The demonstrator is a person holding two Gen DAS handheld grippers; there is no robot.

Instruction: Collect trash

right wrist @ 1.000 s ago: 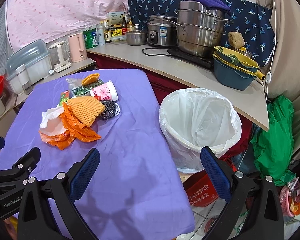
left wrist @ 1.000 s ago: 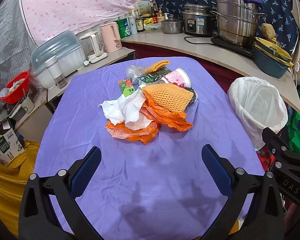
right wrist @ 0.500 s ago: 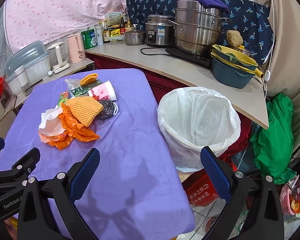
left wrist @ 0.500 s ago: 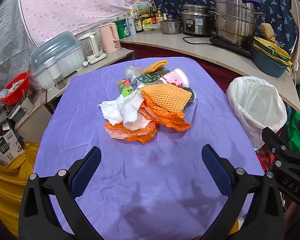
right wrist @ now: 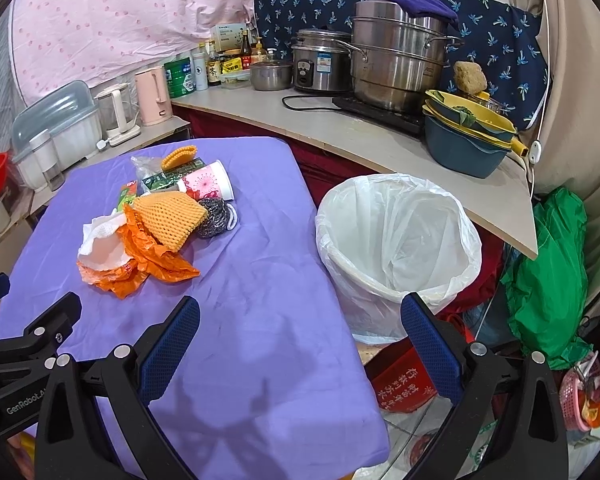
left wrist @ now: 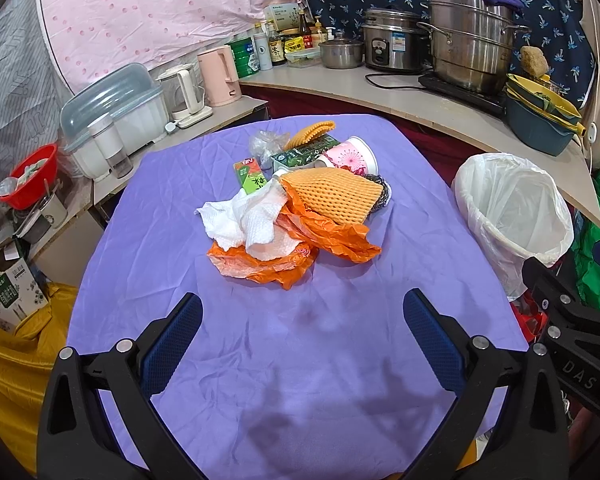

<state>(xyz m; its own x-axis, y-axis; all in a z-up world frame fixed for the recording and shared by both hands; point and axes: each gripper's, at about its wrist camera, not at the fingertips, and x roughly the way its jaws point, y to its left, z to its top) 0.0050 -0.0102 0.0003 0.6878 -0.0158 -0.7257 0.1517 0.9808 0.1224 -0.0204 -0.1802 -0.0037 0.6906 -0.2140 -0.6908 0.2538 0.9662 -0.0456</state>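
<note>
A heap of trash lies mid-table on the purple cloth [left wrist: 300, 360]: white paper towel [left wrist: 248, 220], orange plastic bag [left wrist: 284, 256], orange foam net [left wrist: 332, 192], steel scourer [right wrist: 214, 218], pink paper cup [left wrist: 350, 156], green carton [left wrist: 252, 176]. A white-lined trash bin [right wrist: 396, 248] stands off the table's right edge. My left gripper [left wrist: 302, 308] is open, empty, short of the heap. My right gripper [right wrist: 300, 316] is open, empty, between table edge and bin. The right gripper's body [left wrist: 572, 320] shows in the left wrist view.
A counter [right wrist: 340, 124] behind carries steel pots [right wrist: 396, 64], a rice cooker, stacked bowls [right wrist: 464, 136], kettles and bottles. A green bag [right wrist: 548, 276] and red box [right wrist: 404, 380] sit on the floor by the bin. A dish rack [left wrist: 112, 116] stands at left.
Both grippers have crept slightly toward the left, so the heap and bin sit a little further right and lower in view. Jaws stay open; nothing was picked up.
</note>
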